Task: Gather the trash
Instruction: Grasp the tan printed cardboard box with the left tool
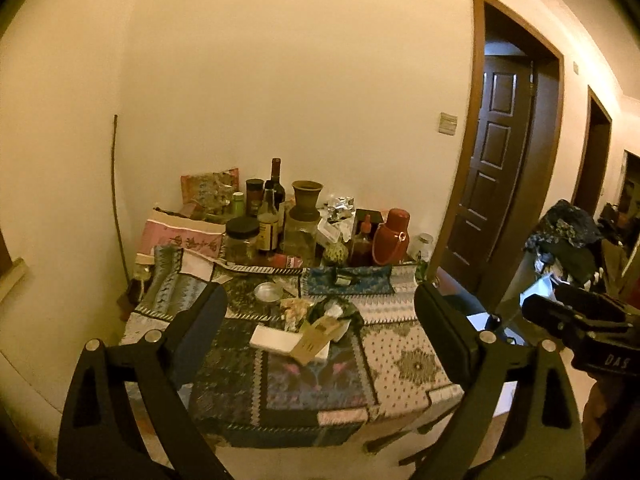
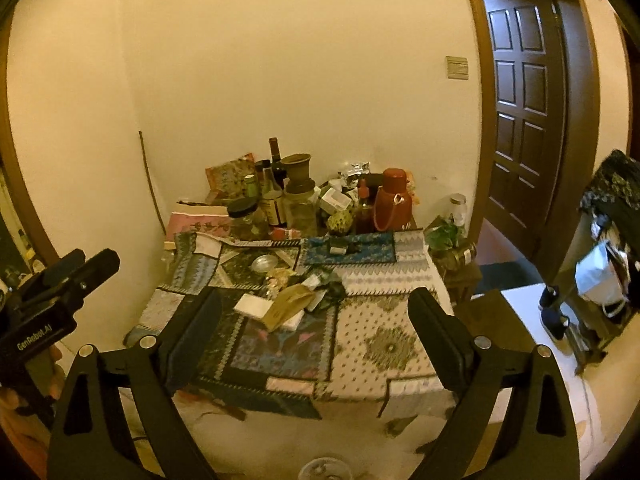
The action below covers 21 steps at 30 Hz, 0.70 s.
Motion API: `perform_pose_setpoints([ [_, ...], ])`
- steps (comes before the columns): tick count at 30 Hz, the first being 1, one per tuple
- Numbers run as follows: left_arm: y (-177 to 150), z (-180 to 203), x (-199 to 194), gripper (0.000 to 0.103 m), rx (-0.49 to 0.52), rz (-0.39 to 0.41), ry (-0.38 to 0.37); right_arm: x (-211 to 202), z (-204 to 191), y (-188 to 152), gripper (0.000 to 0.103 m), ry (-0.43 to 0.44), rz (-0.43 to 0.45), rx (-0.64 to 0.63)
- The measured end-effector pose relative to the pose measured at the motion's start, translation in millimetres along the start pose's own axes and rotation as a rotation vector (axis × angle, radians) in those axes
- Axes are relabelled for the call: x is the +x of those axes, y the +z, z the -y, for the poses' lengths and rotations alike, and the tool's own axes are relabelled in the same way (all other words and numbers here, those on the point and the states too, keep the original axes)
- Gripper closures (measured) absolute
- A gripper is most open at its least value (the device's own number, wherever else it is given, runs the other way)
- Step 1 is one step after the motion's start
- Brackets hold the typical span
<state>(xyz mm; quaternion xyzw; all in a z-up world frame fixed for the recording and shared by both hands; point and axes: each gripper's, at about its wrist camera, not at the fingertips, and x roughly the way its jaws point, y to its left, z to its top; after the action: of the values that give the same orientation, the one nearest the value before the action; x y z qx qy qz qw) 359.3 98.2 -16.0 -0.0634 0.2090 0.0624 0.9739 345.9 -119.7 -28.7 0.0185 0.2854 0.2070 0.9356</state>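
A heap of trash lies mid-table on the patterned cloth: a tan paper packet (image 1: 314, 338) (image 2: 289, 306), a white box (image 1: 274, 339) (image 2: 251, 305), a dark green wrapper (image 1: 334, 312) (image 2: 330, 285) and crumpled scraps (image 1: 295, 307). My left gripper (image 1: 320, 336) is open and empty, held short of the table's near edge. My right gripper (image 2: 316, 332) is open and empty too, also short of the table. Each gripper shows at the edge of the other's view: the right (image 1: 576, 312), the left (image 2: 76, 268).
Bottles, jars, a brown vase (image 1: 306, 198), a red flask (image 1: 392, 236) and foil crowd the table's back by the wall. A small metal dish (image 1: 267, 292) lies behind the trash. A dark door (image 1: 496, 168) stands open at right. Clothes hang on a rack (image 2: 612, 208).
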Motion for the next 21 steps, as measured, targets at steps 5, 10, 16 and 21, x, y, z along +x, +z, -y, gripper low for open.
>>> perform_pose_setpoints([
  [5,11.5,19.9,41.3,0.008,-0.022,-0.015,0.027,30.4,29.2,22.3,0.01,0.023,-0.025,-0.042],
  [10,12.6,35.3,84.0,0.008,-0.029,-0.056,0.056,61.3,56.0,36.0,0.01,0.049,-0.059,-0.062],
  [16,-0.1,34.8,143.6,0.008,-0.008,-0.185,0.051,99.5,75.7,42.5,0.01,0.057,-0.127,-0.034],
  [21,-23.8,20.9,201.9,0.008,0.003,-0.325,0.032,135.1,83.7,38.6,0.01,0.052,-0.198,0.019],
])
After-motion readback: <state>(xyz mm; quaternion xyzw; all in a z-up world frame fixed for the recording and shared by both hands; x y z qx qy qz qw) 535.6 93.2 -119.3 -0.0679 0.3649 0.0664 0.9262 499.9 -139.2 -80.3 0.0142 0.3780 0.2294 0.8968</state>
